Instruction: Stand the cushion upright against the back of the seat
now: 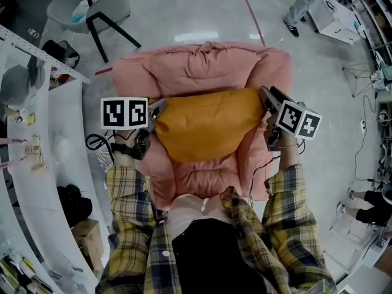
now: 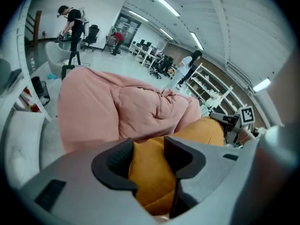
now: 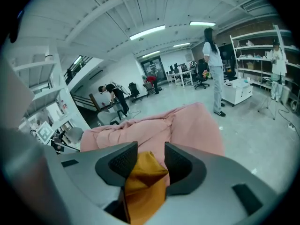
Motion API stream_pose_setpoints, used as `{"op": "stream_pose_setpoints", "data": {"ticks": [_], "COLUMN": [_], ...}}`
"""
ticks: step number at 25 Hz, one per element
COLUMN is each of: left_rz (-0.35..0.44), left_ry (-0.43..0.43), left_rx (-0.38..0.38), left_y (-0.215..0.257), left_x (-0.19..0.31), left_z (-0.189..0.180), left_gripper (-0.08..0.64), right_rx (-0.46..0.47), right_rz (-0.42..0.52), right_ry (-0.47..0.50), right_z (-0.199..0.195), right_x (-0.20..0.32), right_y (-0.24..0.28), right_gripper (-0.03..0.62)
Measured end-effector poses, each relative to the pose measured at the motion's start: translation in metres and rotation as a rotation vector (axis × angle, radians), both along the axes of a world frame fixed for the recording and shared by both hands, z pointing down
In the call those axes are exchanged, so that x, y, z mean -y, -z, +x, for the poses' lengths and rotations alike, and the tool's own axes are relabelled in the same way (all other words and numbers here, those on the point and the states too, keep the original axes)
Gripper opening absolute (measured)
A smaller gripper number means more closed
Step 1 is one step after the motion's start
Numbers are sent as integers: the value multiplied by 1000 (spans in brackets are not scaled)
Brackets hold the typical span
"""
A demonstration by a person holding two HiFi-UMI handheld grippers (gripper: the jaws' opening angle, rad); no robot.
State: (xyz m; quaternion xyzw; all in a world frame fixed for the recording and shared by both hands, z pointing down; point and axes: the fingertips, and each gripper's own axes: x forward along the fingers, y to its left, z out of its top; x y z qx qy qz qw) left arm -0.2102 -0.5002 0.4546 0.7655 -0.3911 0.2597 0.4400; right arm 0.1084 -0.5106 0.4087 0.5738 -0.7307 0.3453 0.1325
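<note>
An orange cushion (image 1: 205, 124) leans against the backrest of a pink padded armchair (image 1: 202, 69), its lower edge on the seat. My left gripper (image 1: 157, 111) is at the cushion's left edge and my right gripper (image 1: 266, 100) is at its upper right corner. In the left gripper view the cushion (image 2: 150, 177) fills the gap between the parted jaws of the left gripper (image 2: 149, 150), with the armchair (image 2: 117, 109) behind. In the right gripper view a cushion corner (image 3: 143, 177) pokes up between the jaws of the right gripper (image 3: 151, 157), which stand apart from it on one side.
A grey chair on black legs (image 1: 98, 11) stands beyond the armchair at the left. A white workbench (image 1: 37, 158) runs along my left side. People stand about the room, one near white shelving (image 3: 213, 64). Cables and a tripod (image 1: 367, 78) are on the floor at the right.
</note>
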Motion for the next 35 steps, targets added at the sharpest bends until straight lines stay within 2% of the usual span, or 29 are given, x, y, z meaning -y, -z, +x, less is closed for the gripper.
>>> {"op": "stream_pose_setpoints", "data": {"ticks": [5,9,11,15,21,25,30,35], "left_rz": [30,177,232,317,523,637,686,747], "left_ry": [-110,-146,-132,-95,-64,-59,-65,-104], "left_rx": [158,281,276,181,32,-89,-241,-363], "left_y": [8,36,55,88,142,174,203,230], "left_x": [-9,0,6,2,-29,-63,-110,-166], "left_z": [-3,-11,-14,-11,14,40,74,107], "left_gripper": [202,202,202,202,196,89,32,5], "right_rx": [-15,-5,11,4,-23,8,16,35], "right_rz": [44,43,58,132,359,451,528,607], "right_ry": [13,16,18,24,95,163,216,254], "right_z": [-4,-6,-9,-17,-45,-70,-86,-93], "right_x": [-10,-21,-23,-26,-49,-78,-121,-170], "right_y": [13,15,17,34,99,134,162,189], "right_gripper": [170,170,170,170,170,155,65,35]}}
